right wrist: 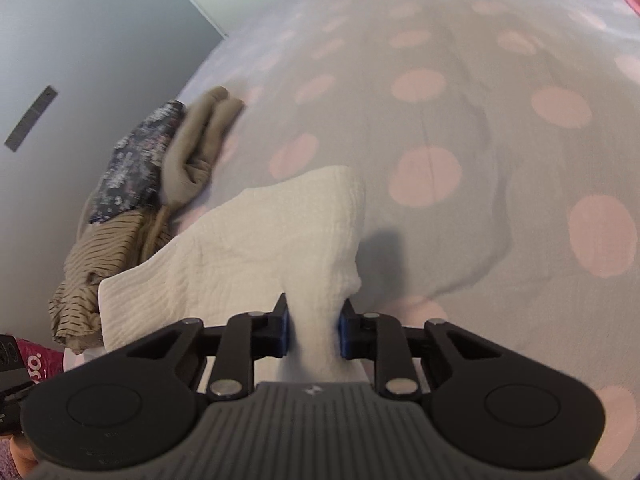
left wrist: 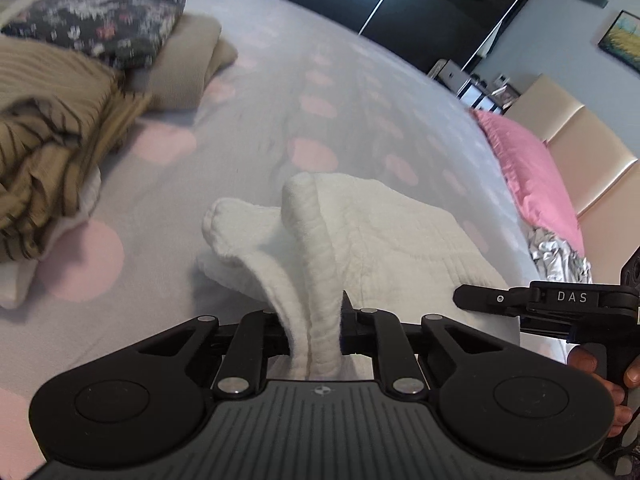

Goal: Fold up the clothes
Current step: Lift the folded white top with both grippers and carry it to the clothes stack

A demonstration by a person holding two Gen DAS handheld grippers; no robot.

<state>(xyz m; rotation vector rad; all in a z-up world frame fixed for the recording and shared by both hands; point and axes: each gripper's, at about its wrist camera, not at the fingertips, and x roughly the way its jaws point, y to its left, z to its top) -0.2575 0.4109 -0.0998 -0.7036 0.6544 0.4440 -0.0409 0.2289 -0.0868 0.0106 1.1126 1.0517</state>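
Note:
A white textured garment [left wrist: 360, 236] lies on the dotted bedsheet [left wrist: 256, 128], partly lifted at its near edge. My left gripper [left wrist: 314, 334] is shut on a bunched ribbed edge of it, which rises between the pads. In the right wrist view the same white garment [right wrist: 256, 248] is pinched at another near corner by my right gripper [right wrist: 314, 334], its blue pads pressing on the cloth. The right gripper's black body [left wrist: 560, 304] shows at the right edge of the left wrist view, held by a hand.
A pile of clothes sits at the left: a tan striped top [left wrist: 48, 152], a beige piece [left wrist: 188, 68] and a dark floral piece [left wrist: 104, 20]. A pink pillow [left wrist: 528, 168] and a cream headboard [left wrist: 580, 148] lie at the right. The bedsheet [right wrist: 480, 160] stretches ahead.

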